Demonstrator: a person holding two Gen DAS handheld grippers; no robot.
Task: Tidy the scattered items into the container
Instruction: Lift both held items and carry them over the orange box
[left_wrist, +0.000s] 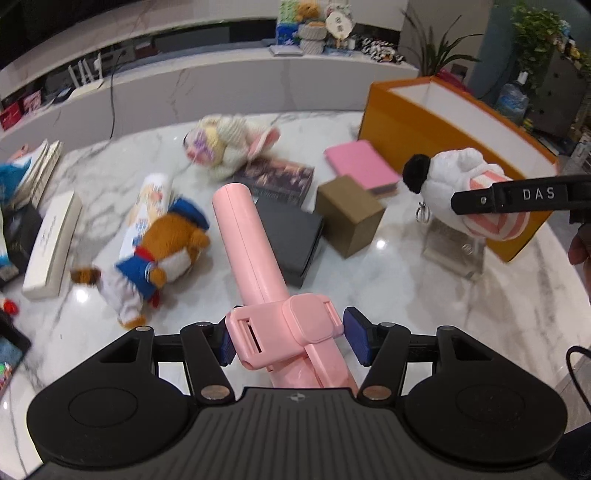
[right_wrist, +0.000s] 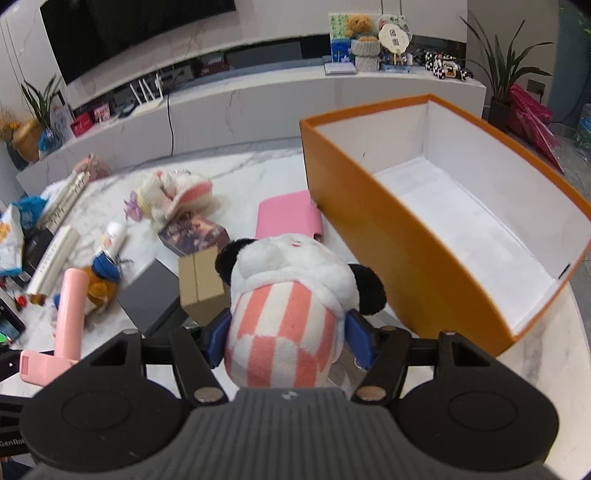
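Fingers of left gripper (left_wrist: 291, 341) narrow on pink stick (left_wrist: 245, 236), pads pinching only its clamp end, long barrel jutting far ahead over surface (left_wrist: 388, 280). Fingers of right gripper (right_wrist: 291, 341) squeezed on plush (right_wrist: 295, 295), gripping striped body, head and black ears hanging forward, just near of orange box (right_wrist: 373, 221). Box open, white inside bare, at far right. Bear (left_wrist: 162, 251), pink case (left_wrist: 362, 166), brown carton (left_wrist: 349, 214) and other clutter scattered left, not yet tidied.

Risks, as judged: stick pivoting or slipping out, being held at one end with weight far forward; barrel tip knocking box wall on approach; plush snagging on near rim if carried too low; both grippers crowding over box at once.
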